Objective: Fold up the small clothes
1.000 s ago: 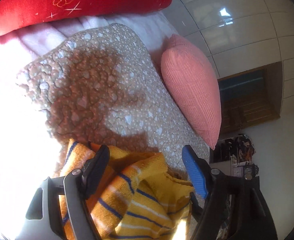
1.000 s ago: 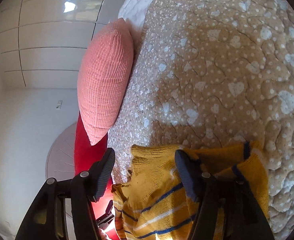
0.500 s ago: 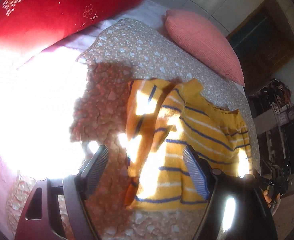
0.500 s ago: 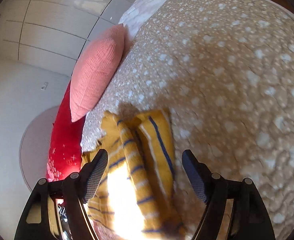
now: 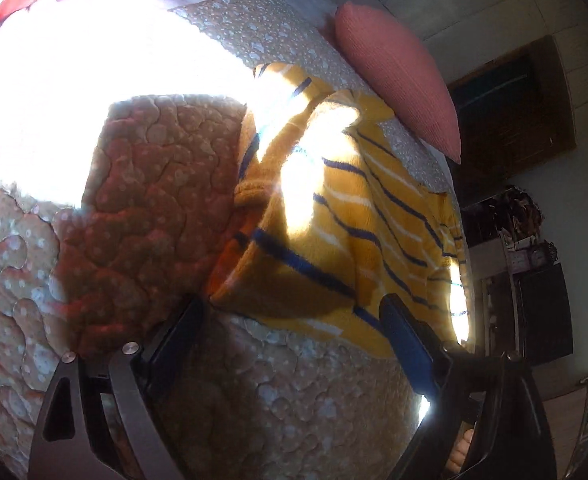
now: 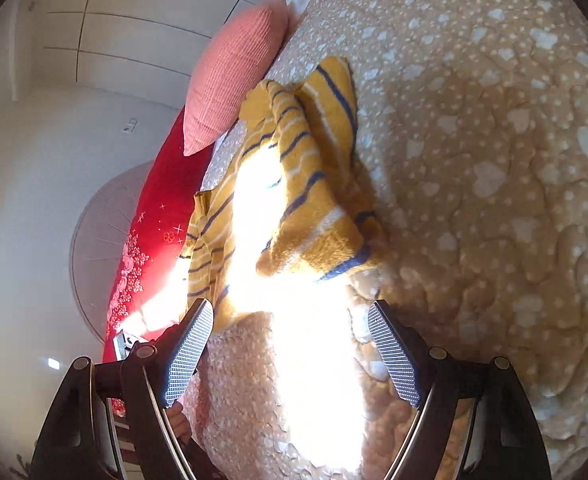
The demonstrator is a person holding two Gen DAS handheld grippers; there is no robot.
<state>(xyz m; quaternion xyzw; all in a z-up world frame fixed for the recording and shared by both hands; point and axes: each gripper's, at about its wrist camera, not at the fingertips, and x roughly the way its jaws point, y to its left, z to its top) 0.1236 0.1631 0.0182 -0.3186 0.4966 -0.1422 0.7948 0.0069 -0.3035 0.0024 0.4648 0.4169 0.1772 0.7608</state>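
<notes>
A small yellow knit sweater with blue and white stripes lies on the tan quilted blanket, partly folded over itself. My left gripper is open and empty, hovering just short of the sweater's near hem. In the right wrist view the sweater lies bunched with a sleeve folded over. My right gripper is open and empty, a little back from its near edge. Strong sunlight washes out parts of both views.
A pink ribbed cushion lies beyond the sweater near the bed's edge; it also shows in the right wrist view. A red pillow lies along the bed. Dark shelving stands beyond the bed.
Both grippers have let go of the sweater and pulled back from it. The sweater now lies on the blanket in front of the open fingers.
</notes>
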